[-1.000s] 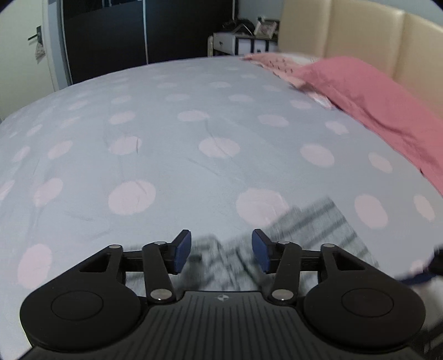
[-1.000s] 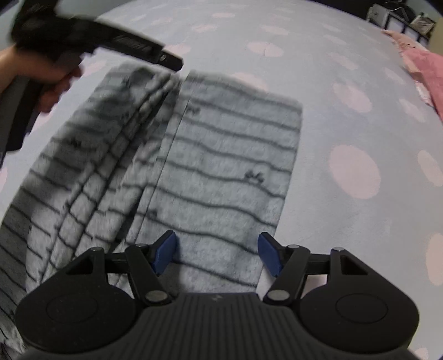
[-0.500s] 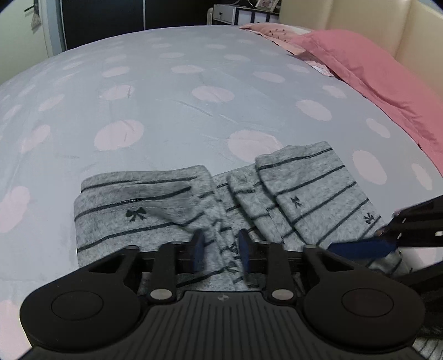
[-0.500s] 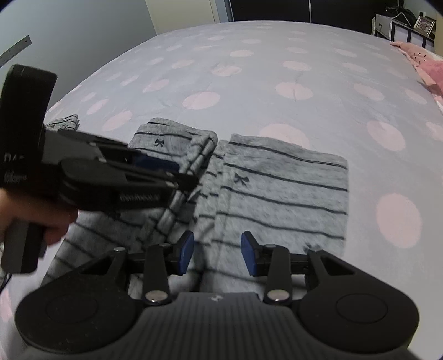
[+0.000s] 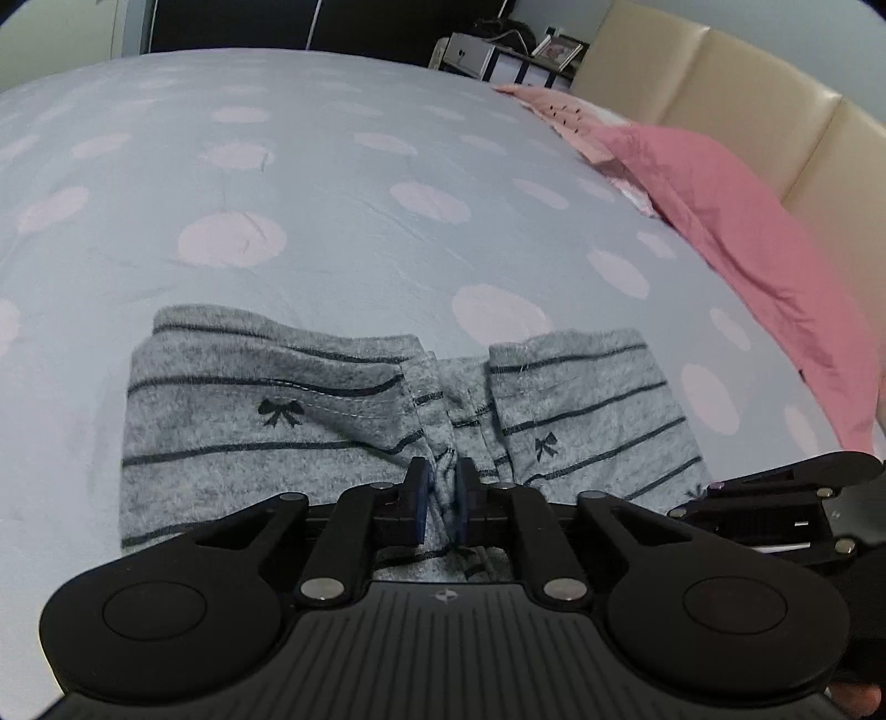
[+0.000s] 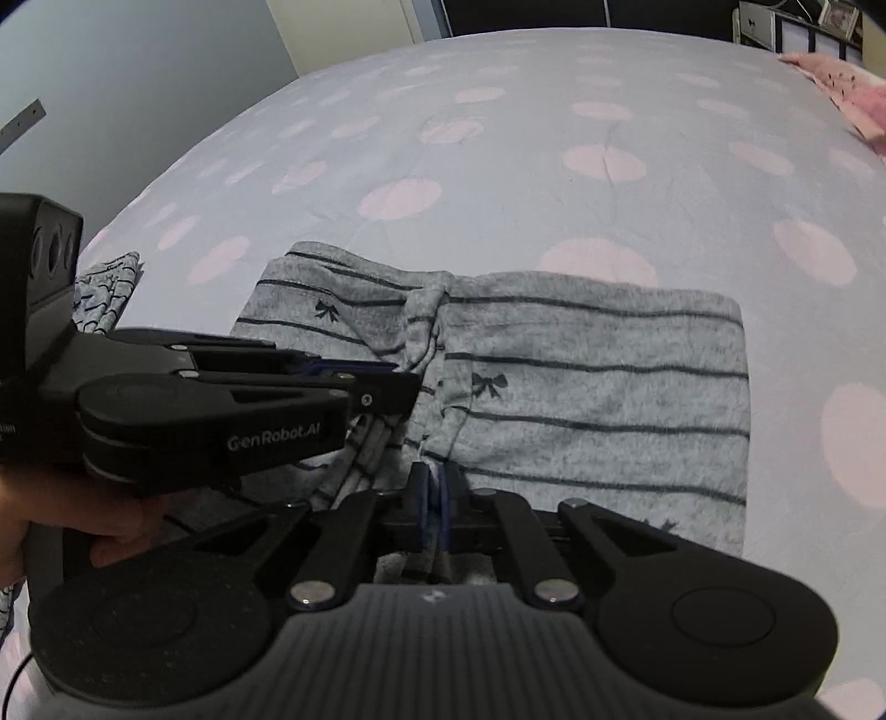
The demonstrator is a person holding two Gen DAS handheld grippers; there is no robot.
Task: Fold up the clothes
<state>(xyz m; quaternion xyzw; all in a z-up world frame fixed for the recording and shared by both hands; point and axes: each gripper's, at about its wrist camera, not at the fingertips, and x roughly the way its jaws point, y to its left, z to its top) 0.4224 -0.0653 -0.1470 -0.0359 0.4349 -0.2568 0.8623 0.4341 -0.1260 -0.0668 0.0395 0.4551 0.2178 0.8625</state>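
A grey garment (image 5: 266,437) with dark stripes and small bows lies flat on the dotted bedsheet (image 5: 332,166), bunched along its middle seam. My left gripper (image 5: 441,493) is shut on a ridge of fabric at that seam, near the garment's close edge. In the right wrist view the same garment (image 6: 598,387) spreads to the right. There my right gripper (image 6: 436,498) is shut on a thin fold beside the seam. The left gripper (image 6: 387,382) reaches in from the left, close by, held by a hand (image 6: 111,531).
A pink pillow (image 5: 720,210) lies along the bed's right side against a cream padded headboard (image 5: 720,83). A white nightstand (image 5: 487,52) stands beyond the bed. Another patterned cloth (image 6: 105,288) sits at the bed's left edge.
Both grippers came down to the garment's middle and closed on its fabric, the left one first, then the right. The garment now lies flatter and steadier in view.
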